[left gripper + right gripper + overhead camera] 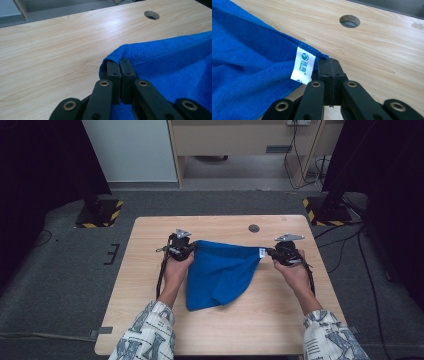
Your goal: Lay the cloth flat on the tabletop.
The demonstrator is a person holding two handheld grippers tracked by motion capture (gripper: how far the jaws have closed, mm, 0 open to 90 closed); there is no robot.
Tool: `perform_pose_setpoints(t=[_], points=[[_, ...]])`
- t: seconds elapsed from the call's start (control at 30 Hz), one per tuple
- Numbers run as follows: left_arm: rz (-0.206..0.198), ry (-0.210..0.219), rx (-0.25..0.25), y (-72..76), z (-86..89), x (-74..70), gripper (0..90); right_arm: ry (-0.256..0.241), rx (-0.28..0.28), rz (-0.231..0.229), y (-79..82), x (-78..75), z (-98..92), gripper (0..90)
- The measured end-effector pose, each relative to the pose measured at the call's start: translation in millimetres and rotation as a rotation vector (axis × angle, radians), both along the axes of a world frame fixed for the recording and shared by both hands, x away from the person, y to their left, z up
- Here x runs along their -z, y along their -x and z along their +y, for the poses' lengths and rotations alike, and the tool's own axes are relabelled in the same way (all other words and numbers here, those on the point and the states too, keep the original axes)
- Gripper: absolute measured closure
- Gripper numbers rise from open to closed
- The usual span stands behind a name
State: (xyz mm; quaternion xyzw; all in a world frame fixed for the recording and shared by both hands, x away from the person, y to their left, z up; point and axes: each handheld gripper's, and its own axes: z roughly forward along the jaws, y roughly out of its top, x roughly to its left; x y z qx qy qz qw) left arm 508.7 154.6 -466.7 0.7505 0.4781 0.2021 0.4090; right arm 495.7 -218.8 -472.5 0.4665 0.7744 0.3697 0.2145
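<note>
The blue cloth (220, 272) lies at the middle of the counter (150, 320), its loose bulk sagging toward 6 o'clock into a rounded fold near the person's sleeves, while its far edge is stretched taut from 9 to 3 o'clock between the two tools. It looks like a light, soft microfibre towel: limp, with no stiffness of its own, so it will droop and crease wherever it is unsupported, and its nap should give the jaws good friction. My judgement is that the corners and the stitched hem are the right places to take it, since the doubled edge is thicker and less likely to slip out than a single layer.

The left hand-held gripper (119, 62) has its jaws pressed together on the cloth's left corner, the fabric wrapped over the tips. The right hand-held gripper (329, 62) is likewise clamped tight on the opposite corner, right beside the white care label (303, 65) that hangs from the hem. In the high view both tools sit just above the wood, at about 10 and 2 o'clock from the cloth's centre.

Farther off, toward 12 o'clock, a round cable hole (254, 228) sits in the counter, well apart from the cloth
</note>
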Motion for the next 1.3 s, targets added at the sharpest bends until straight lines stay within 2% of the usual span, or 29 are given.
perform_pose_setpoints(t=[0.17,0.23,0.3,0.4,0.47,0.53,0.6,0.63,0.73,0.87,1.0,1.3], points=[[0.007,-0.001,-0.015,-9.3,2.5,3.8,87.9,0.003,0.012,0.022,-15.5,1.8,4.6,90.0],[0.025,0.016,-0.019,-12.2,5.2,7.4,87.8,0.000,0.021,0.035,-20.7,3.5,7.5,90.0],[0.048,0.014,-0.021,-13.8,7.2,11.0,87.4,-0.001,0.028,0.041,-25.5,5.7,9.5,90.0],[0.055,0.013,-0.018,-14.8,8.5,12.7,85.1,-0.009,0.048,0.056,-32.7,8.7,13.7,89.2],[0.056,0.021,-0.022,-15.1,8.8,12.9,77.9,-0.008,0.053,0.060,-35.2,9.9,16.6,85.3],[0.056,0.013,-0.036,-15.3,9.1,13.1,61.7,-0.024,0.059,0.075,-36.9,11.0,19.1,76.6],[0.065,0.017,-0.044,-16.2,11.0,14.4,45.0,-0.019,0.051,0.065,-36.3,10.8,21.0,69.3],[0.069,0.016,-0.047,-16.1,11.8,14.7,39.6,-0.016,0.055,0.058,-35.7,10.1,21.3,65.5],[0.064,0.013,-0.053,-14.2,14.9,13.7,32.8,-0.031,0.071,0.047,-34.0,7.5,21.3,60.0],[0.031,0.009,-0.041,-5.3,18.9,7.9,30.7,-0.030,0.064,0.032,-29.8,3.2,22.2,54.9],[0.016,0.001,-0.024,9.2,21.9,3.5,26.7,-0.036,0.055,0.029,-22.0,1.4,23.3,50.4],[0.009,0.019,0.014,44.0,28.0,3.3,16.0,-0.057,-0.007,0.025,2.2,-4.3,33.3,37.9]])
